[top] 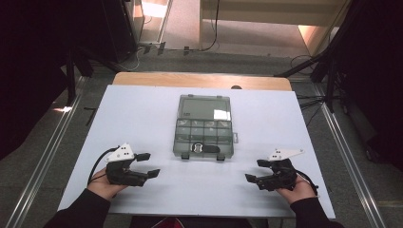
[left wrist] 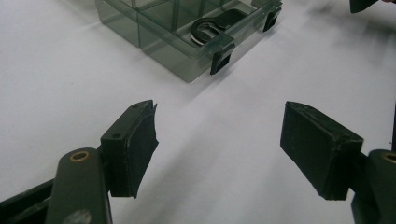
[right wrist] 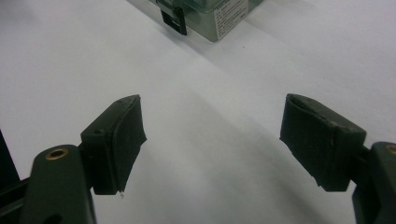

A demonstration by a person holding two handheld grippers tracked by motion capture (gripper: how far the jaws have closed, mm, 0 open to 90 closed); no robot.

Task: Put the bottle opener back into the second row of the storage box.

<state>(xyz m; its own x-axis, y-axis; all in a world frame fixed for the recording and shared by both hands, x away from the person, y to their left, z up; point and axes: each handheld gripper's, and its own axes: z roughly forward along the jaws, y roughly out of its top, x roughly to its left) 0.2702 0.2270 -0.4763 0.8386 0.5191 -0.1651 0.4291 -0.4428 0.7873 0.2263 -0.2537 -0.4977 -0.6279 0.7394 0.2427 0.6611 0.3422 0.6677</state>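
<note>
A clear grey compartment box (top: 203, 135) lies open in the middle of the white table, its lid (top: 205, 108) folded back away from me. A black and silver part (top: 202, 148) rests in its near row, also seen as the part (left wrist: 211, 28) in the left gripper view. My left gripper (top: 148, 165) rests on the table to the box's near left, jaws wide open and empty. My right gripper (top: 257, 170) rests to the box's near right, also open and empty. The box's black latch (right wrist: 172, 18) shows in the right gripper view.
The white board (top: 142, 118) covers a wooden table (top: 199, 79). Metal rails (top: 47, 156) run along the floor on both sides, and cables (top: 313, 102) lie at the far right. Dark stands (top: 71, 71) flank the table.
</note>
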